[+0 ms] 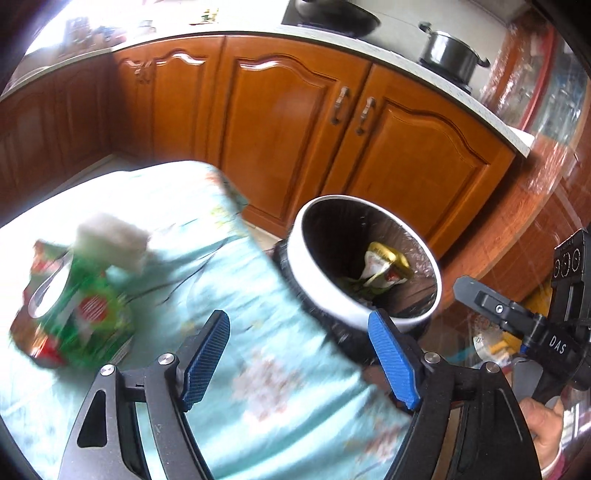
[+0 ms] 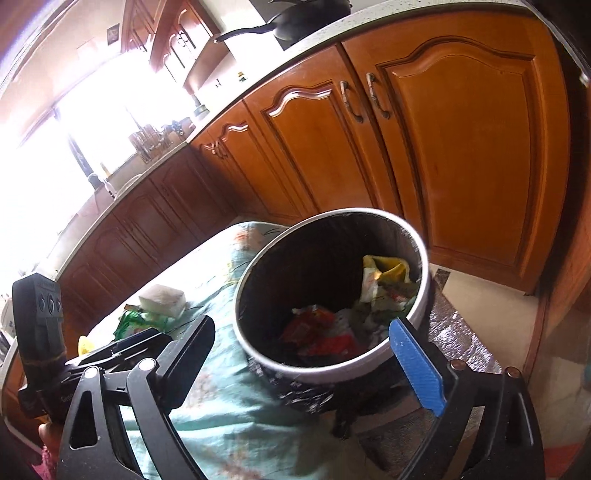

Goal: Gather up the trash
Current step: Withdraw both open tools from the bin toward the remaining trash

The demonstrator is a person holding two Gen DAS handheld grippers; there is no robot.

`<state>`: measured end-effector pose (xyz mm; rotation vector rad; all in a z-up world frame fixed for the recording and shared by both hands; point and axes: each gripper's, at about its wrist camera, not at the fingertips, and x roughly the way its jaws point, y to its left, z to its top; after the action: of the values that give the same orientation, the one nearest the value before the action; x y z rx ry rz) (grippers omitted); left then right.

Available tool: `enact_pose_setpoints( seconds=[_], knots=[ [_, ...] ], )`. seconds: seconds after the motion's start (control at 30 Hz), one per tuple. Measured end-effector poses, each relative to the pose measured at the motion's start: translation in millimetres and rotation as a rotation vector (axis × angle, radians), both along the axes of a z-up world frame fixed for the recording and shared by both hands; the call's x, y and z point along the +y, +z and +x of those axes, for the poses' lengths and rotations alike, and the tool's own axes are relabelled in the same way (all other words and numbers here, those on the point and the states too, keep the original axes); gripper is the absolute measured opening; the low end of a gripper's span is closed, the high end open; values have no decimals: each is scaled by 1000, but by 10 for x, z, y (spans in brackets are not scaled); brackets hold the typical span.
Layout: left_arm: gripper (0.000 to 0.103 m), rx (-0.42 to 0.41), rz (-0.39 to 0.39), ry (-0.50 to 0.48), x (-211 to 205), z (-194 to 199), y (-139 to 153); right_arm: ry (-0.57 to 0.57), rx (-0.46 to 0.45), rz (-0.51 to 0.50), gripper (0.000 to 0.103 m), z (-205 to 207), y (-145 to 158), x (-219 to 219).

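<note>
A round bin (image 1: 321, 291) with a white rim and black liner stands beside the table; it holds a yellow wrapper (image 1: 388, 264). In the right wrist view the bin (image 2: 332, 373) shows red and yellow wrappers (image 2: 317, 332) inside. On the light-green tablecloth (image 1: 229, 280) lie a green and red packet (image 1: 77, 310) and a white sponge (image 1: 114, 240), blurred. My left gripper (image 1: 299, 358) is open and empty over the table's edge. My right gripper (image 2: 306, 362) is open and empty, just before the bin. The sponge (image 2: 162, 299) and green packet (image 2: 133, 321) show at left.
Wooden kitchen cabinets (image 1: 288, 122) run behind the table and bin. A steel pot (image 1: 450, 51) and a dark pan (image 1: 332, 14) sit on the counter. The right gripper's body (image 1: 535, 332) is at the right of the left wrist view. The floor (image 2: 487, 302) is tiled.
</note>
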<state>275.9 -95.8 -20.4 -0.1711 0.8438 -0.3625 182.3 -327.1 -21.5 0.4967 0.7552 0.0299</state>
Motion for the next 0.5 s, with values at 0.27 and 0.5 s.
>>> enact_pose_setpoints(
  seconds=[0.27,0.5],
  knots=[
    [77,18,-37,101,621,-465,3,85,-14,28,96,-40,-60,447],
    [77,25,-67,217,1140,-809,21,168,-8,63,96,8,-152,823]
  ],
)
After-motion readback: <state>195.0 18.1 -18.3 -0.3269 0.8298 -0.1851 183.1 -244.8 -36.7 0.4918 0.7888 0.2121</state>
